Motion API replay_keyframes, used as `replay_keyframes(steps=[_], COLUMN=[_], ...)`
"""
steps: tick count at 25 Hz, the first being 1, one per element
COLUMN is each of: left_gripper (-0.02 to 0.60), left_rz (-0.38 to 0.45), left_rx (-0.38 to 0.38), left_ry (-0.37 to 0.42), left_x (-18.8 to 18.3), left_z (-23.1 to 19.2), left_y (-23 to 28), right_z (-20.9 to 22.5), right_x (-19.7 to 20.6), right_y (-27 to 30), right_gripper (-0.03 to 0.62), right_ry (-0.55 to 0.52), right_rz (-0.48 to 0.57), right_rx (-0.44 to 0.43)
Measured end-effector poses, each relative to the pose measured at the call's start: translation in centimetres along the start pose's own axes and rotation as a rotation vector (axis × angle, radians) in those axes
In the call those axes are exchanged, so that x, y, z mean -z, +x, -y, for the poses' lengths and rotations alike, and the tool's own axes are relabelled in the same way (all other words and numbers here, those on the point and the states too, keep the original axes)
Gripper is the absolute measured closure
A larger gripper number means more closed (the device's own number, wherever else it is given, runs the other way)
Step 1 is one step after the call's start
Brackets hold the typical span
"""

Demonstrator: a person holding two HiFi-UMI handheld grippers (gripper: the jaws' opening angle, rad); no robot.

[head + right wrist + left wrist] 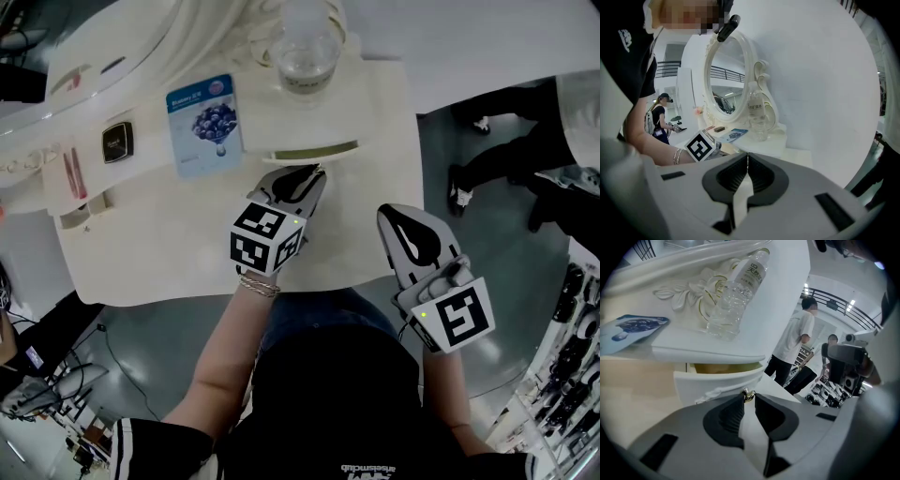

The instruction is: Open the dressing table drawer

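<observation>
The white dressing table (356, 225) has a small drawer (314, 151) (717, 378) under its raised shelf, pulled out a little so a dark gap shows. My left gripper (314, 173) (748, 397) is shut on the drawer's small gold knob (748, 393), its tips pinching it at the drawer front. My right gripper (389, 216) (747, 156) hovers over the table's near right part with its jaws shut and nothing between them.
A clear water bottle (305, 52) (736, 296) stands on the shelf above the drawer. A blue face-mask packet (203, 124), a small dark case (117, 141) and a red stick (74, 173) lie to the left. An oval mirror (725, 75) rises behind. People stand at the right (794, 341).
</observation>
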State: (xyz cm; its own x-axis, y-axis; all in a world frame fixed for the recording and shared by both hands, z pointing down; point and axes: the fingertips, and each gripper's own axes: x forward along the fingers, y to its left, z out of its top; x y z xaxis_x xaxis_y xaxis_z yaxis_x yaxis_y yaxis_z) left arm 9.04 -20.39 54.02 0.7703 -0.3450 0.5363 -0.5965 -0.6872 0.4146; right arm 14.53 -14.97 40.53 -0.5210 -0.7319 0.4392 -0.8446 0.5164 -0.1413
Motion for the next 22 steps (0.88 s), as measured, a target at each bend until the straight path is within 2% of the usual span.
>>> replay_keyframes(steps=[22], left_gripper=[0.497], left_rz=[-0.018], left_rx=[0.022], left_ry=[-0.005], left_x=[2.2], left_z=[1.7], left_y=[-1.3], right_z=[-2.3], right_x=[0.4], right_y=[-0.8], right_gripper=[0.574], right_ry=[-0.011], right_rz=[0.009], right_rx=[-0.013])
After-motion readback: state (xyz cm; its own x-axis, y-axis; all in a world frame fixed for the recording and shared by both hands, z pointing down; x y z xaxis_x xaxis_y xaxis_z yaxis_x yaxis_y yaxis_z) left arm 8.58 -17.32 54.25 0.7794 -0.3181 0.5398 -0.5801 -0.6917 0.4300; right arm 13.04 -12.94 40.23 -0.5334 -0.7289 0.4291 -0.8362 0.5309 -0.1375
